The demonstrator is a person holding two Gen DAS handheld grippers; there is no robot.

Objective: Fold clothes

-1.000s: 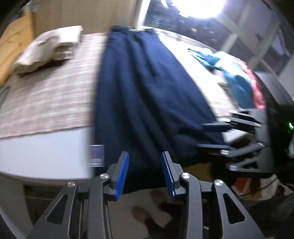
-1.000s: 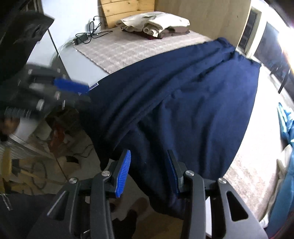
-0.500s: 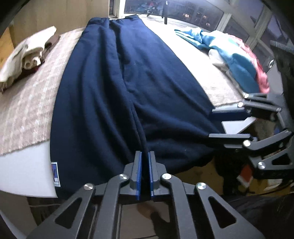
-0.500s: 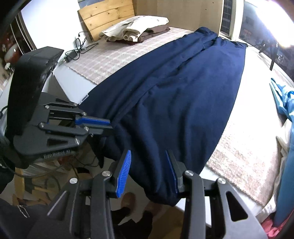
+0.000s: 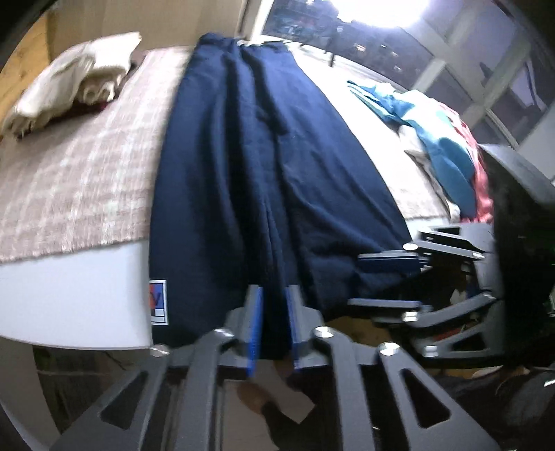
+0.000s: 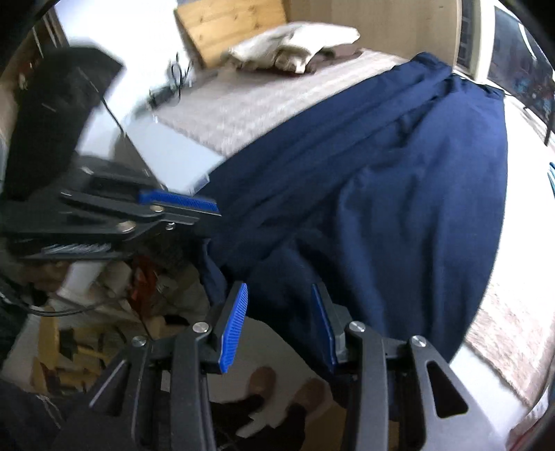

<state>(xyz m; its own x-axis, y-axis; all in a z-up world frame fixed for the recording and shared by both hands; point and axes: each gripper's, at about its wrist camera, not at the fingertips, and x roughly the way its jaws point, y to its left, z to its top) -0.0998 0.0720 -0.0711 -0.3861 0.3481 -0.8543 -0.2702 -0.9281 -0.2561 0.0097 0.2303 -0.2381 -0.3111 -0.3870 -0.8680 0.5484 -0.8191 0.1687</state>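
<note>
The left wrist view shows things the right one misses: a heap of blue, white and red clothes (image 5: pixel 447 145) far off to the right, big windows (image 5: pixel 451 52) behind, and a small red, white and blue label (image 5: pixel 158 301) sewn on the near hem of the cloth. The right wrist view shows a pine board (image 6: pixel 236 26) at the wall, a black cable (image 6: pixel 173 83) on the table, and a messy floor below.

The navy cloth (image 5: pixel 263 166) is big, soft and dark, with long folds running away down its middle. It lies flat along a table (image 5: pixel 76 298) over a rough, pale checked mat (image 5: pixel 76 173), and its near end hangs over the edge. A folded cream pile (image 5: pixel 69 83) sits at the far left corner.

The left gripper (image 5: pixel 272 324) has its ridged blue pads (image 5: pixel 255 326) close together with a fold of the hanging hem between them, so it looks pinched on the cloth. The right gripper (image 6: pixel 279 326) is spread wide. The drooping edge of the cloth (image 6: pixel 381 194) sits between its pads (image 6: pixel 234 326), but they do not squeeze it.
</note>
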